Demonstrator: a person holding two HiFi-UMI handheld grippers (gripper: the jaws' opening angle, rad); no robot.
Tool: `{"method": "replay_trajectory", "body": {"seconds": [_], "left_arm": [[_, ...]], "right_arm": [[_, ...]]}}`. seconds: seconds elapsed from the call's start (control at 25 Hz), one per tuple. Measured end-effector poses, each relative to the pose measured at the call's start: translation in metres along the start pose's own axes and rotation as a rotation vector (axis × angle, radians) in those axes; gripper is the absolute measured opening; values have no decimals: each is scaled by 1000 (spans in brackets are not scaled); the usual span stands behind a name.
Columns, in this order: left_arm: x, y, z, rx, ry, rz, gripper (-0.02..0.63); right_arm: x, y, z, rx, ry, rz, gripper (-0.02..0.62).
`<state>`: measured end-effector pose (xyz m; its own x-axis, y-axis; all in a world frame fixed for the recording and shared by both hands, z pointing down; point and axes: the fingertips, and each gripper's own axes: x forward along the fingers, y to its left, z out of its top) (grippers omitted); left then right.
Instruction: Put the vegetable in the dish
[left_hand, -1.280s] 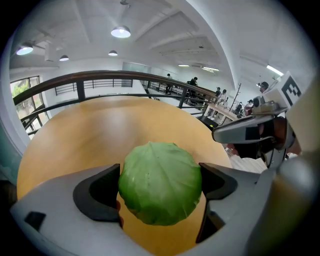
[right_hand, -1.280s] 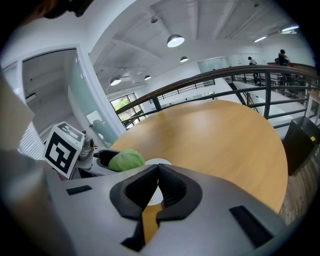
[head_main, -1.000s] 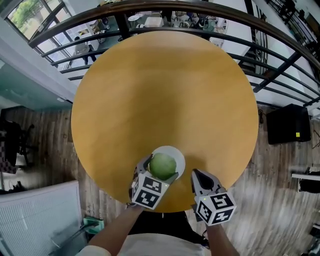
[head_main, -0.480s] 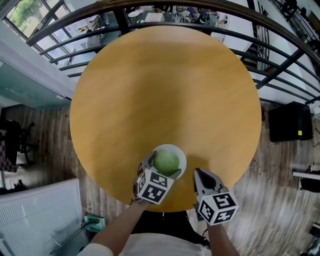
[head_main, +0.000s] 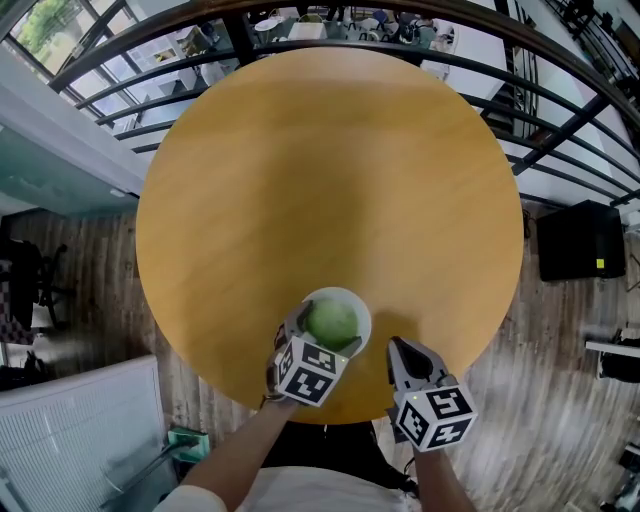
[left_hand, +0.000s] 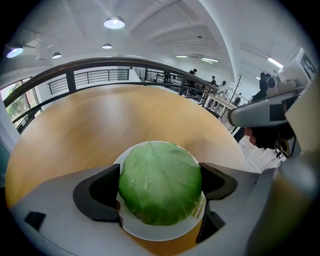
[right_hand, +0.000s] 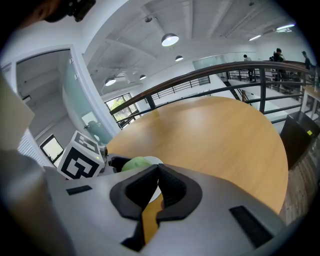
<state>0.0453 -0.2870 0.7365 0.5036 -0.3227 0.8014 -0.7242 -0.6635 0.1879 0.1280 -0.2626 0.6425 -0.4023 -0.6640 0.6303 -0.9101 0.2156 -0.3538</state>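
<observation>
Your left gripper (head_main: 322, 340) is clamped on the cabbage (left_hand: 160, 182); in the left gripper view both dark pads press its sides, one left, one right; the green head fills the gap between them. The cabbage sits down in the white dish (left_hand: 156, 230), covering most of it; only the dish's rim shows around it, widest on the near side. The dish stands on the round wooden table (head_main: 330, 180), close to the edge nearest you; the rest of the tabletop is bare wood.

Your right gripper (right_hand: 157, 170) has its jaws together, tips touching, nothing between them; it hangs over the near table edge just to the right of the dish, apart from it and from the left gripper; in the right gripper view the cabbage and dish peek out behind its jaws, to the left.

A dark railing (left_hand: 100, 64) curves round the far side of the table; plank floor (head_main: 560, 400) lies below on the right, with a black box (head_main: 578, 240) on it.
</observation>
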Motion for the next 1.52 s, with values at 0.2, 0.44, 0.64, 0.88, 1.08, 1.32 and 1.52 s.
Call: {"method": "replay_trajectory", "body": {"seconds": [0.2,0.44,0.64,0.88,1.08,1.32,1.52], "left_arm": [[0,1,4,22,-6,9,482],[3,-1,1,65,-6,22,482],[4,-2,4,63,2,29,482],[4,-2,1,63,22,17,482],[3,-4,1,60,18,-4,482],[-10,2,4,35,-4,2,483],[-33,8,3,-19,-32,10,482]], "right_arm": [[-1,-1,1,2,1,-2,23],[2,-3,-3,3,7,-5,23],[4,-4,0,3,8,-5,23],[6,0,0,-1,7,2,23],[5,3,0,-11,11,9,23],[6,7,1,-14,11,13,23],[-1,19,1,-40,19,24,23]]}}
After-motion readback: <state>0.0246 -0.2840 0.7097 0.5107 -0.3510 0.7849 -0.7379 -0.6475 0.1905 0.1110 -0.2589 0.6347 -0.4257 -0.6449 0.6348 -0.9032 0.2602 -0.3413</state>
